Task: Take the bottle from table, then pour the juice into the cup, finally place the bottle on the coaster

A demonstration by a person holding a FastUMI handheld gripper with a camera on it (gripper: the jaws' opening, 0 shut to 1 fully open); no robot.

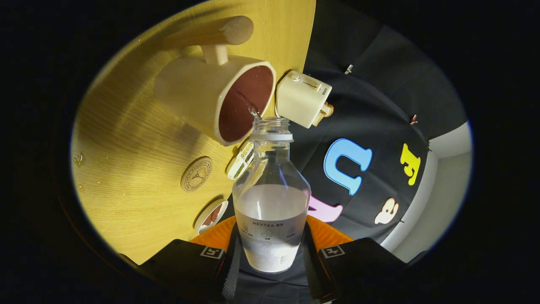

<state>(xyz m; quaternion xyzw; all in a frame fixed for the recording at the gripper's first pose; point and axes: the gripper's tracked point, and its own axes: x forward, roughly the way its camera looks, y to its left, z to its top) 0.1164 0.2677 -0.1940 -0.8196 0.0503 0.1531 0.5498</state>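
Clear bottle (271, 202), one, pinched in the hand-held gripper (271, 253), mouth tipped at one cup (219, 99); one coaster (196, 174) lies beside it on the wooden table (126, 139).

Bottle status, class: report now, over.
Fingers clamped on bottle. Bottle tipped, mouth at cup rim, liquid trickling in. Coaster free beside cup.

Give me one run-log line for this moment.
phase: pouring | tongs: shut on clear plastic bottle | bottle mouth at cream cup with brown inside | round wooden coaster: bare
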